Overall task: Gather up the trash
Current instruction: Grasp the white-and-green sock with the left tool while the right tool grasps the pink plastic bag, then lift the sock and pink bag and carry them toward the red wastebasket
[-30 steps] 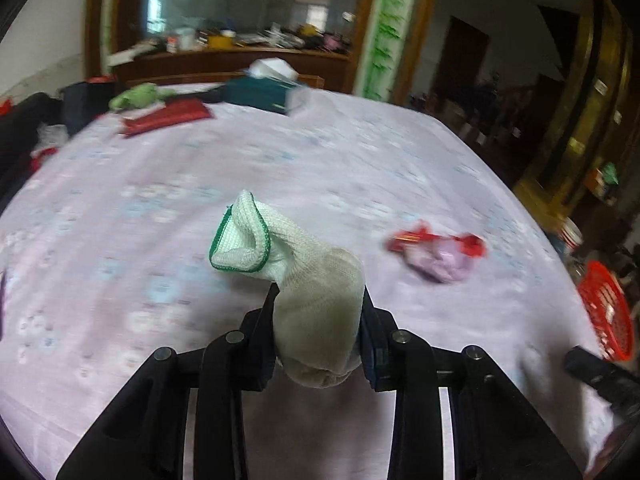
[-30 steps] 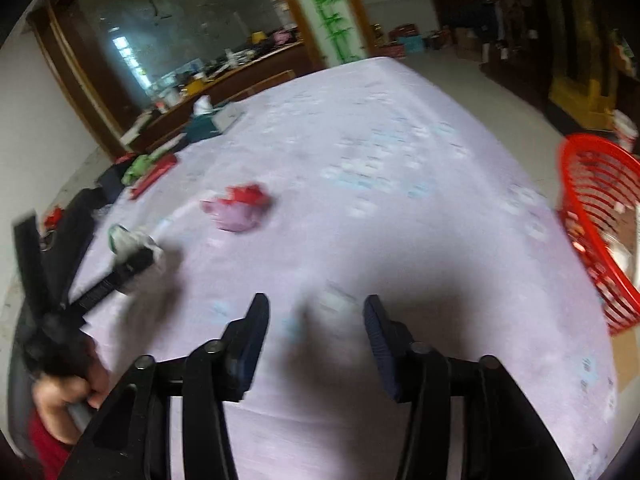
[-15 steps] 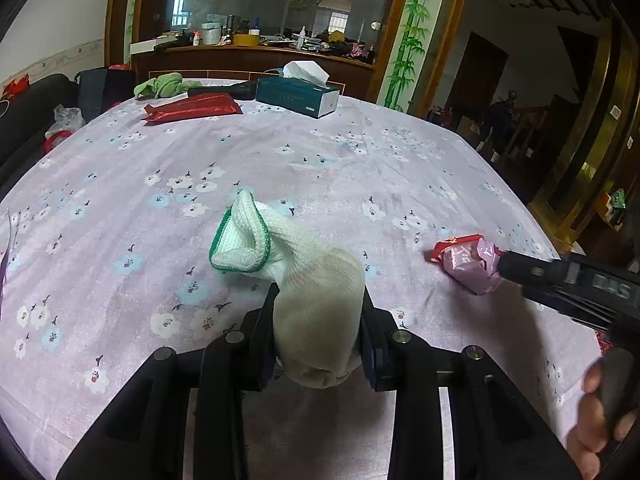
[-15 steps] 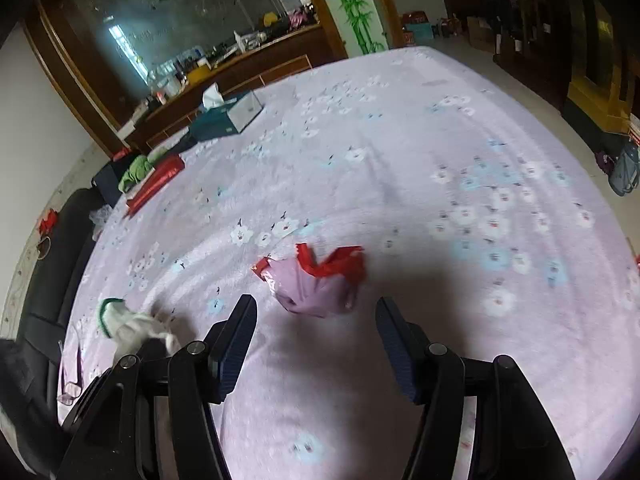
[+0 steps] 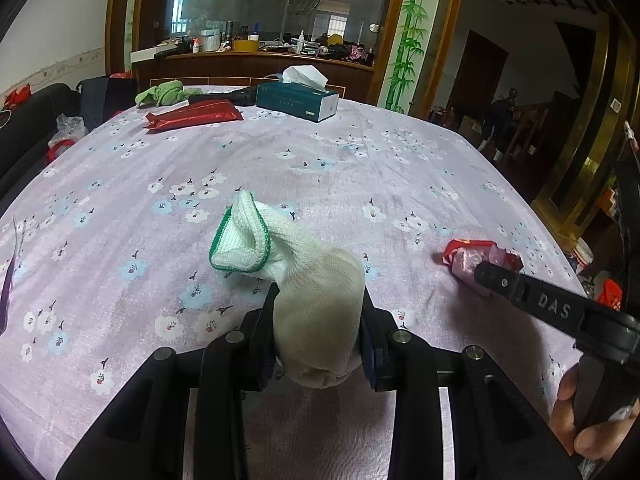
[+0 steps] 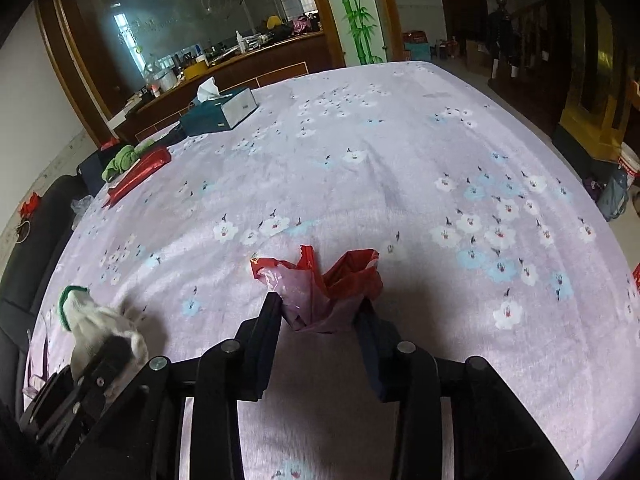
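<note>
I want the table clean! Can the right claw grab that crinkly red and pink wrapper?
Probably yes. The right claw has a finger on each side of the wrapper, with nothing between them, though it hasn't clearly squeezed shut. The left claw, holding the white glove, stays out of the way.

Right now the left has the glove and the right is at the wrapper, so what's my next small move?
Probably shut the right hand-held gripper. The pink and red wrapper already sits between its two fingers on the tablecloth, but the grip doesn't look firm yet. The left hand-held gripper is clamped on the glove, so leave it alone.
</note>
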### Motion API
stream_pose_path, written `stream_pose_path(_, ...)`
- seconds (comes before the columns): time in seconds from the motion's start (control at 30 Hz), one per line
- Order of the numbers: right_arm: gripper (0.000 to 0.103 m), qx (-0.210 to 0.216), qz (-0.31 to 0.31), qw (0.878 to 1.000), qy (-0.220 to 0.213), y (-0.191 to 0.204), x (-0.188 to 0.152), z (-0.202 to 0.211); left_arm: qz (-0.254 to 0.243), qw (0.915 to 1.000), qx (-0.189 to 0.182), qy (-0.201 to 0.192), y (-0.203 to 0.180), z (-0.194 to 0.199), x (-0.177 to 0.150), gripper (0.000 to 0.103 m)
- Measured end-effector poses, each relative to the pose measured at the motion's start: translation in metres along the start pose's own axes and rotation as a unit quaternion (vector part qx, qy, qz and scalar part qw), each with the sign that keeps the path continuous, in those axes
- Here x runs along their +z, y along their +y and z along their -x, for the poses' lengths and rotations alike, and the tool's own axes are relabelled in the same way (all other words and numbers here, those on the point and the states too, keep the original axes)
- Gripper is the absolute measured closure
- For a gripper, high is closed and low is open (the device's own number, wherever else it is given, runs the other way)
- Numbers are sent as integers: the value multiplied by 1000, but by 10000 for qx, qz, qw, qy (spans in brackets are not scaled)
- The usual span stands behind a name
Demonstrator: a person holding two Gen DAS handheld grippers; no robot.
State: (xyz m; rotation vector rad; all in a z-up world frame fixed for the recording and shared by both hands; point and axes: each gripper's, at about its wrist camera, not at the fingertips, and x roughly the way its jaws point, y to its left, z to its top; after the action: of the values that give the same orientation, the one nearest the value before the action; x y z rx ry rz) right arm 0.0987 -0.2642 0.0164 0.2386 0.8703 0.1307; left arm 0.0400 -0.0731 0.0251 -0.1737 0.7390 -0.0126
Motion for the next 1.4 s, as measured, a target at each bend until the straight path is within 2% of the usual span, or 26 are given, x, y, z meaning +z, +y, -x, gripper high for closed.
stream_pose_path(0.27, 64, 11, 100, 9999, -111, -1, -9, 9, 2, 10000, 1, 2, 0, 0, 0, 71)
stream_pose_path(0.7, 64, -176, 472, 9972, -556, 11, -18, 29, -48, 9999, 64, -116, -2, 5, -2, 71)
stream_pose_path(1.0, 64, 54, 64, 9988, -474, -9, -27, 55, -288, 9988, 50, -388, -14, 17, -3, 71)
stream_pose_path(1.13, 64, 33, -139, 9981, -595, -33, -31, 90, -666, 9969, -205, -366, -35, 28, -8, 71)
stream_pose_path(1.2, 64, 8, -314, 9969, -726, -54, -32, 113, -854, 9949, -472, -260, -53, 35, -12, 71)
stream_pose_path(1.27, 64, -96, -556, 9945, -879, -81, -34, 138, -1015, 9913, -834, -127, -73, 43, -14, 71)
stream_pose_path(1.4, 64, -201, -1184, 9861, -1149, -146, -42, 187, -1466, 9778, -1497, -18, -126, 66, -18, 71)
